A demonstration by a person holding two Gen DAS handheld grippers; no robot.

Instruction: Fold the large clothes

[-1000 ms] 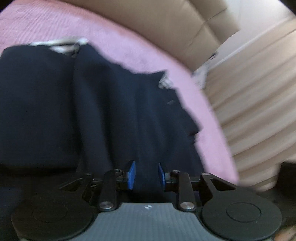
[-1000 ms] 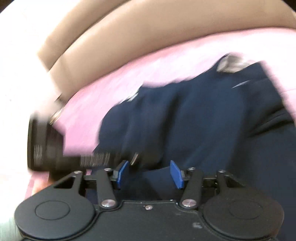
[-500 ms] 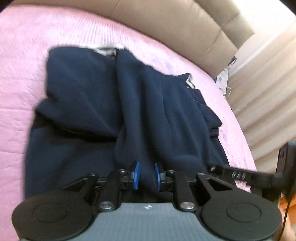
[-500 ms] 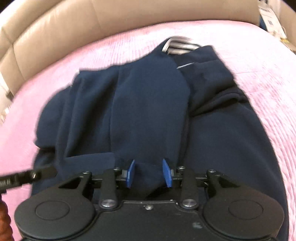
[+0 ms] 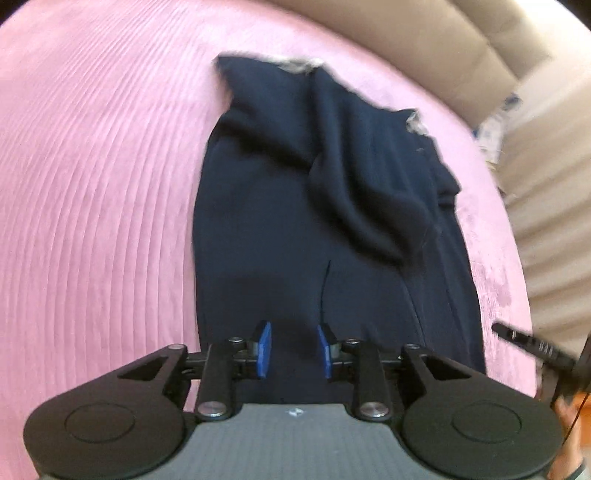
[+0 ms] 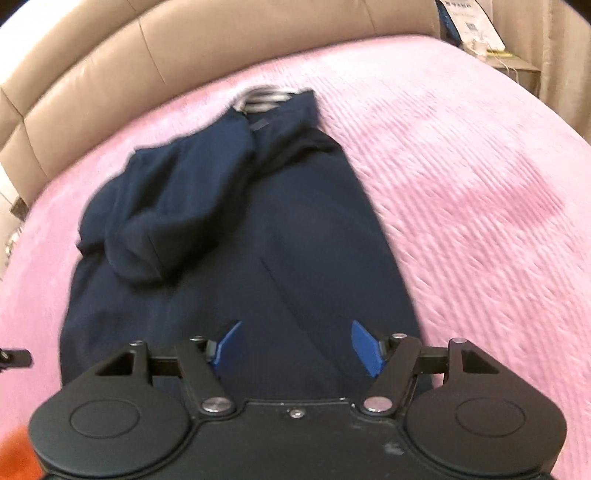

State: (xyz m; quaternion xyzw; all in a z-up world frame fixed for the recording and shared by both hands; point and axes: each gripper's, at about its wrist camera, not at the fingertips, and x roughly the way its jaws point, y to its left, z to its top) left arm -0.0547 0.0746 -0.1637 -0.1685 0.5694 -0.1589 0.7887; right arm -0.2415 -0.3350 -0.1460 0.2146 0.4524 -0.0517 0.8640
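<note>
A large navy garment (image 5: 280, 221) lies lengthwise on the pink bedspread (image 5: 92, 184), sides folded inward, a sleeve bunched on top. It also shows in the right wrist view (image 6: 295, 258), grey striped collar at the far end. My left gripper (image 5: 293, 349) hovers over the garment's near end, jaws partly open, nothing between them. My right gripper (image 6: 297, 347) is wide open and empty above the same near end.
A beige padded headboard (image 6: 184, 48) runs behind the bed. Pale curtains (image 5: 546, 184) hang at the right in the left wrist view. A bedside stand with papers (image 6: 480, 33) is at the far right. The right gripper's tip (image 5: 532, 343) shows at the left view's right edge.
Both grippers have let go of the cloth and opened, the right one wide. They have pulled back toward the near end, and the folded sleeve now lies loose on the garment.
</note>
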